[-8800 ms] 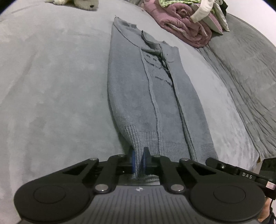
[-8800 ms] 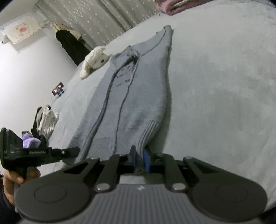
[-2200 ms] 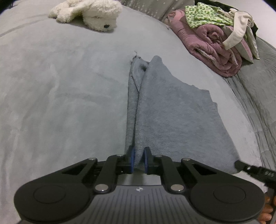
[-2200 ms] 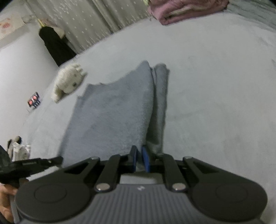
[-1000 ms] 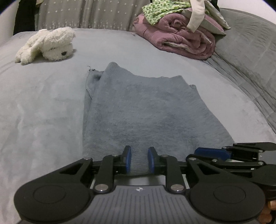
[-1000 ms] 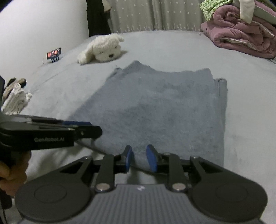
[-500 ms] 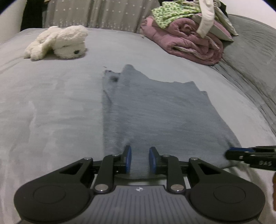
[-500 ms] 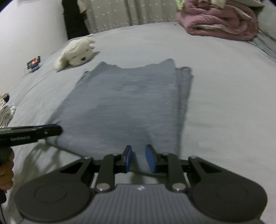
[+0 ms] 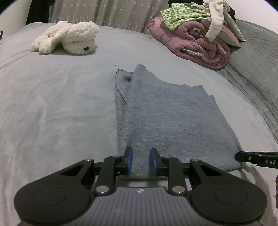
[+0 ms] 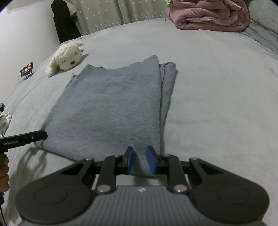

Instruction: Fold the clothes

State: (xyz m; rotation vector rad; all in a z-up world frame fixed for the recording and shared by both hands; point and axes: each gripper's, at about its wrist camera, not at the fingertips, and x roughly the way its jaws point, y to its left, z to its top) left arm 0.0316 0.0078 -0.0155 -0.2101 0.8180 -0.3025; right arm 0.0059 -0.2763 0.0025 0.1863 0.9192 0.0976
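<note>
A grey knit sweater (image 9: 170, 113) lies folded into a flat rectangle on the grey bed cover (image 9: 52, 104), with a narrower folded strip along one side. My left gripper (image 9: 140, 153) hovers over the sweater's near left corner; its blue pads stand apart and press on nothing. My right gripper (image 10: 139, 151) is over the near right corner of the sweater (image 10: 113, 107), also open with only cloth seen behind the gap. Each view shows the other gripper's finger at the opposite near corner: the right one's fingertip (image 9: 243, 157), the left one's fingertip (image 10: 34, 136).
A white plush dog (image 9: 69, 38) lies at the far left of the bed. A rolled pink blanket (image 9: 194, 45) with loose clothes on top sits at the far right. A small phone stand (image 10: 27, 68) is near the bed's left edge, and a starred curtain (image 10: 104, 15) hangs behind.
Both grippers have let go of the sweater's hem, which now lies flat. Over the last second they drew apart toward opposite near corners, and the right jaws narrowed a little.
</note>
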